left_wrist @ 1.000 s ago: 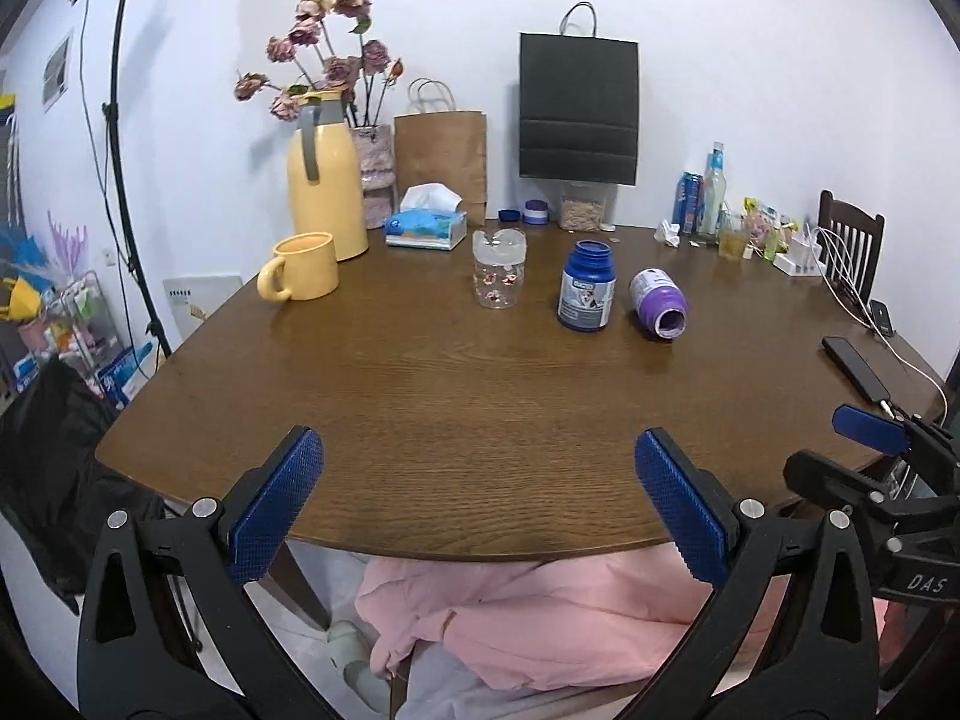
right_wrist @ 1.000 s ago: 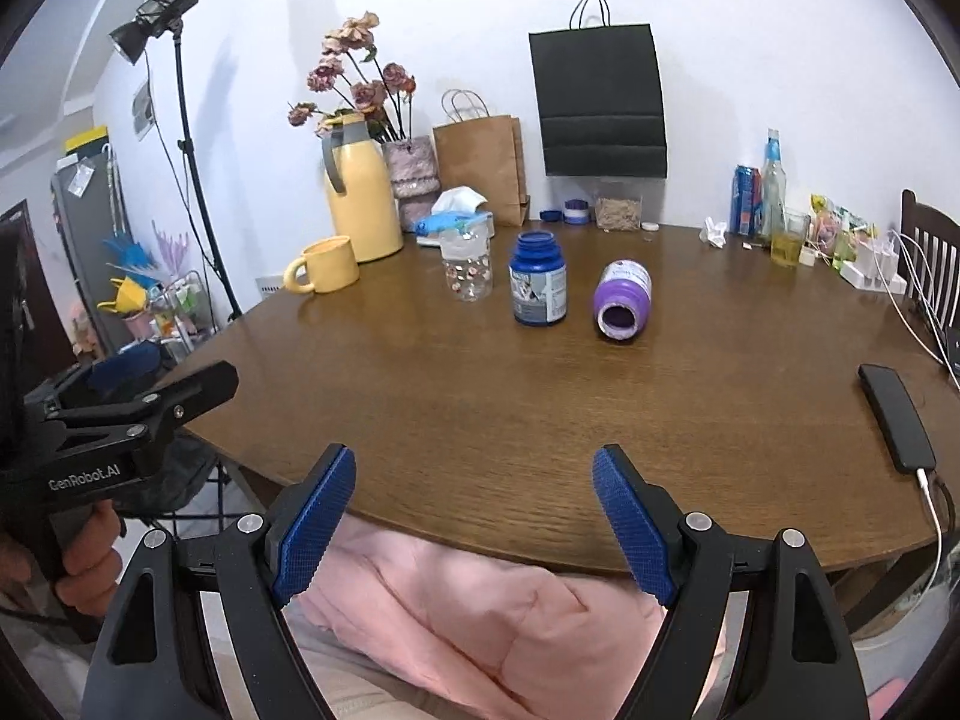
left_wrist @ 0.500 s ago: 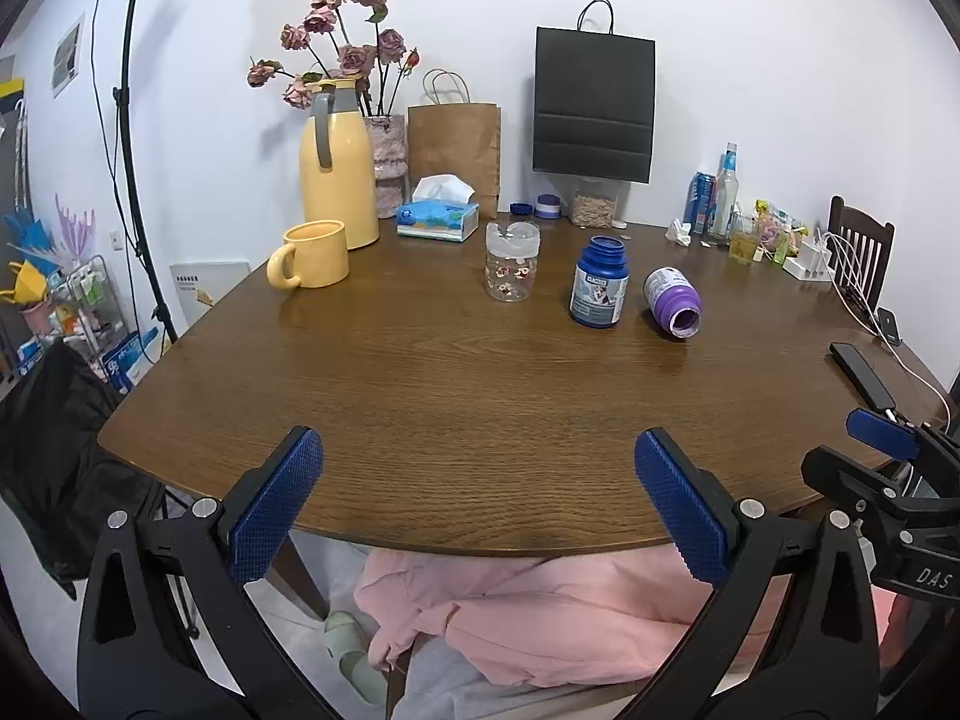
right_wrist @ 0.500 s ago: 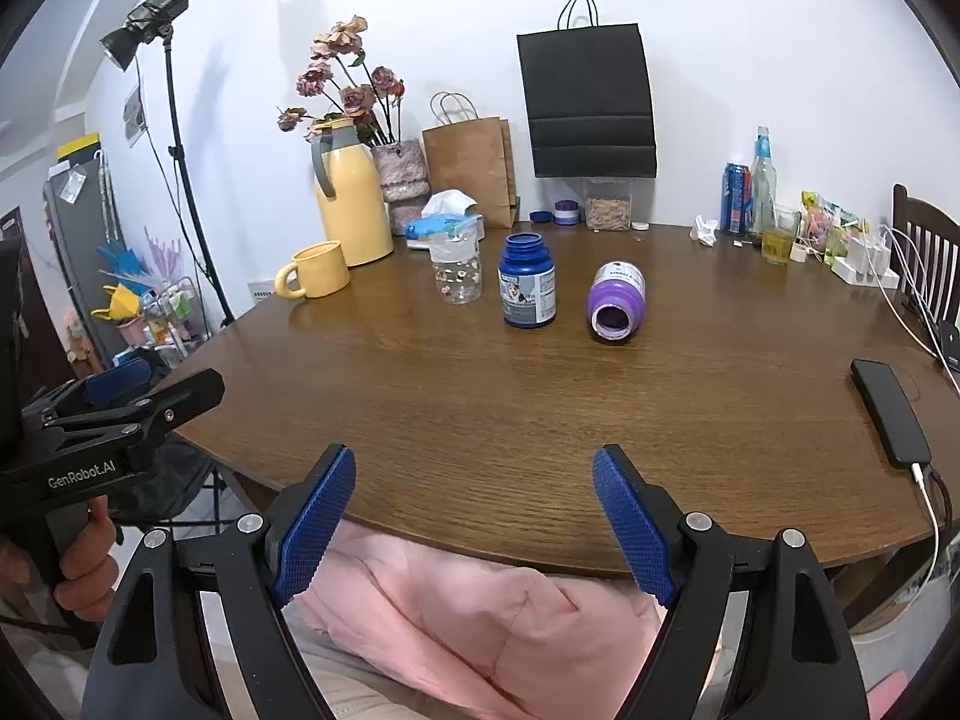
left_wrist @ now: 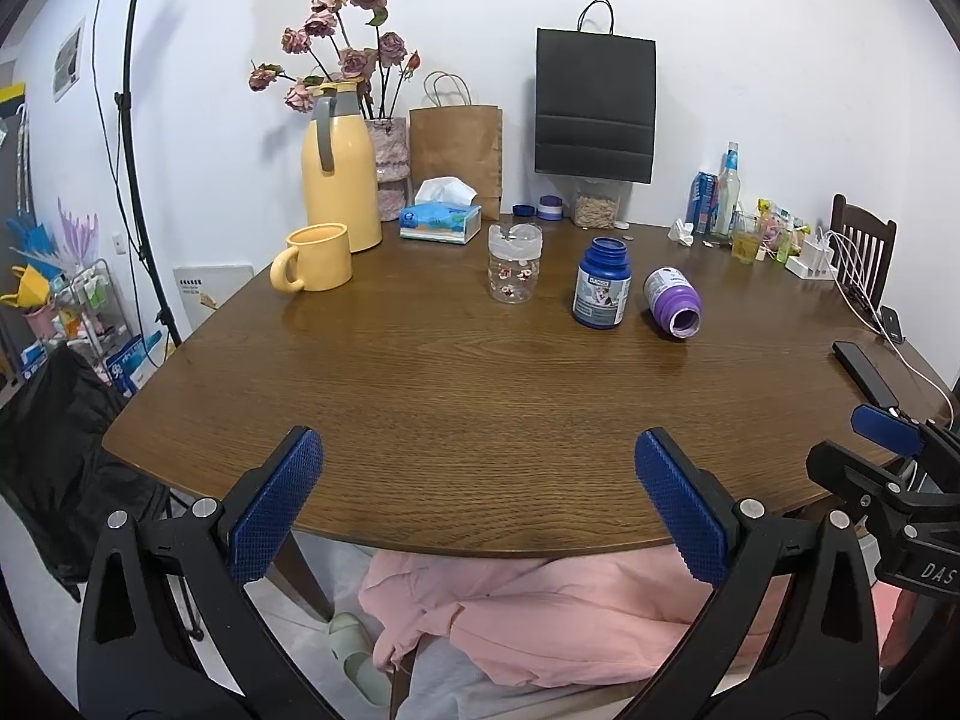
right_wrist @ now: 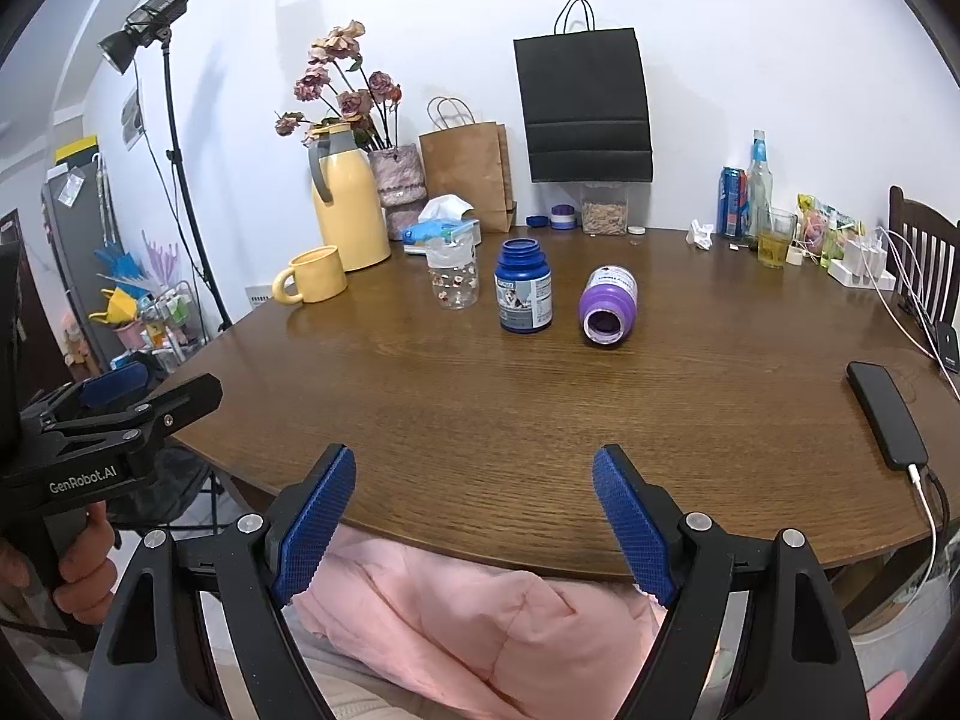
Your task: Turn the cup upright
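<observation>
Hand (right_wrist: 84, 576) on left gripper (right_wrist: 114, 402) visible only from right wrist.

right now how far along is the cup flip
Nothing looks done yet. The purple cup lies on its side on the table, mouth toward the cameras, beside the upright blue jar. Nothing is in hand: the left gripper and right gripper are both open and empty at the near table edge. Reaching, grasping and standing the cup upright all remain.
</observation>
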A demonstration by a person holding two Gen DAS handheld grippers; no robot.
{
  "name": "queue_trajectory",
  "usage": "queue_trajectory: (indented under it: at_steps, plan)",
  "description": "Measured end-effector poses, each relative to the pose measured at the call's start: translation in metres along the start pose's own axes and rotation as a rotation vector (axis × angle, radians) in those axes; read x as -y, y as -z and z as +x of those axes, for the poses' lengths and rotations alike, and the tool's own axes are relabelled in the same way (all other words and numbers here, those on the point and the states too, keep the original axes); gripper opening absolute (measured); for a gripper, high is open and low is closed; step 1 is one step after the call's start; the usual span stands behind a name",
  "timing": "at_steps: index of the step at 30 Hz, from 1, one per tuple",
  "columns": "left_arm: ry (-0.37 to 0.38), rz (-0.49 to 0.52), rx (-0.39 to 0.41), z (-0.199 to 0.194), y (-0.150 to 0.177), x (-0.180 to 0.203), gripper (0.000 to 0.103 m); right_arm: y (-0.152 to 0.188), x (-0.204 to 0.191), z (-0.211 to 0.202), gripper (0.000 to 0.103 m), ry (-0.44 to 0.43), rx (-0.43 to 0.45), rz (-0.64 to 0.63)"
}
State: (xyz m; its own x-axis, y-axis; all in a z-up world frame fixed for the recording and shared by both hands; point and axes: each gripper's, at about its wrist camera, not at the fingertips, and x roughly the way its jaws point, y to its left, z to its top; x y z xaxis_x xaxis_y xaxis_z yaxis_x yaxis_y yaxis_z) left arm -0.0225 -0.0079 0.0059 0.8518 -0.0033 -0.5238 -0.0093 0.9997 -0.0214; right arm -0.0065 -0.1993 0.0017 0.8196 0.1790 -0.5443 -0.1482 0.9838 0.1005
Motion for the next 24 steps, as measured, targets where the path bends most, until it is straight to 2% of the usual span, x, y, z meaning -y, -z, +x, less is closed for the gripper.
queue_trajectory:
  at_steps: [24]
  plan:
    - [-0.007, 0.009, -0.004, -0.0038, -0.0019, -0.0008, 0.103, -0.0001, -0.0005, -0.0008, 0.085, 0.006, 0.003, 0.011]
